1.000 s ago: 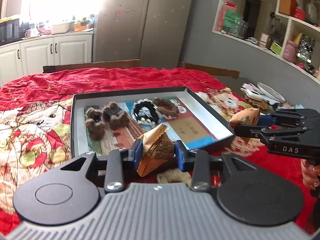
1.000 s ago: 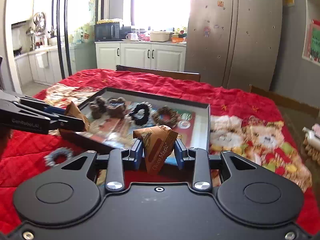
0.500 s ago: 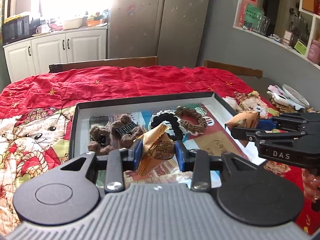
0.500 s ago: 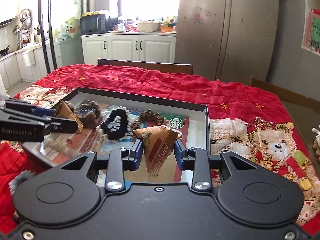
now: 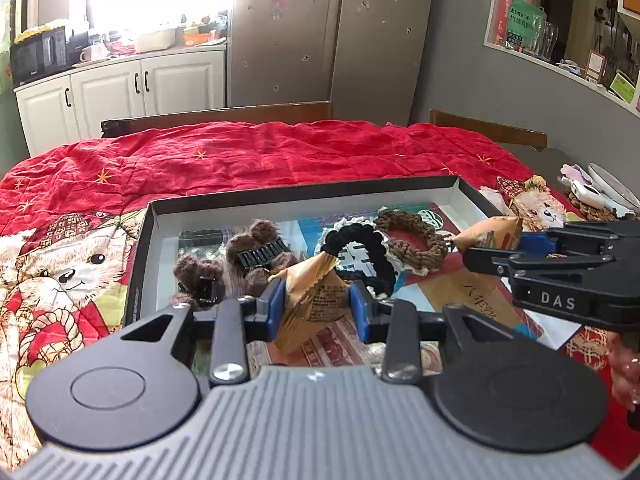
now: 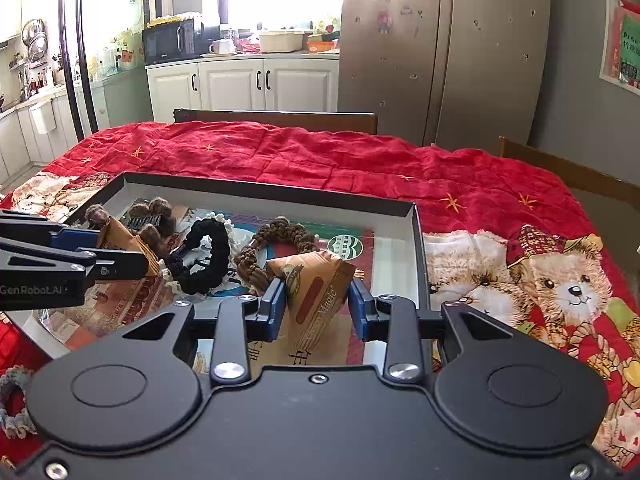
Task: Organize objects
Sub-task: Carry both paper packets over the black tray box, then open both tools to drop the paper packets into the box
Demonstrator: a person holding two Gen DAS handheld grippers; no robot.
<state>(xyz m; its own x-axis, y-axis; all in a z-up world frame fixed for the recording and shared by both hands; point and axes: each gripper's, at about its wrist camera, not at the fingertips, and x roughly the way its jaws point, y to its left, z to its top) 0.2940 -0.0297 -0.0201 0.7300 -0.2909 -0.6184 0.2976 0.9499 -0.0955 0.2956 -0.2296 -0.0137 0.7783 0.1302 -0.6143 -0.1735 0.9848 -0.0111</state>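
Observation:
A shallow black-rimmed box (image 5: 304,193) (image 6: 416,216) lies on the red bear-print cloth. In it are brown fuzzy hair clips (image 5: 256,248), a black scrunchie (image 5: 362,246) (image 6: 210,256) and a brown braided scrunchie (image 5: 412,232) (image 6: 276,236). My left gripper (image 5: 318,304) is shut on a tan triangular snack packet (image 5: 312,300) above the box's near part. My right gripper (image 6: 318,302) is shut on another tan packet (image 6: 316,292) marked Choco Magic, above the box's right half. Each gripper shows in the other's view, left (image 6: 120,258) and right (image 5: 480,254).
A grey scrunchie (image 6: 12,396) lies on the cloth left of the box. Wooden chair backs (image 5: 216,114) stand at the table's far edge. A white plate and small items (image 5: 600,196) sit at the far right. Cabinets and a fridge are behind.
Both grippers have moved forward with their packets, from the box's near edge to over its inside. Both stay shut on them.

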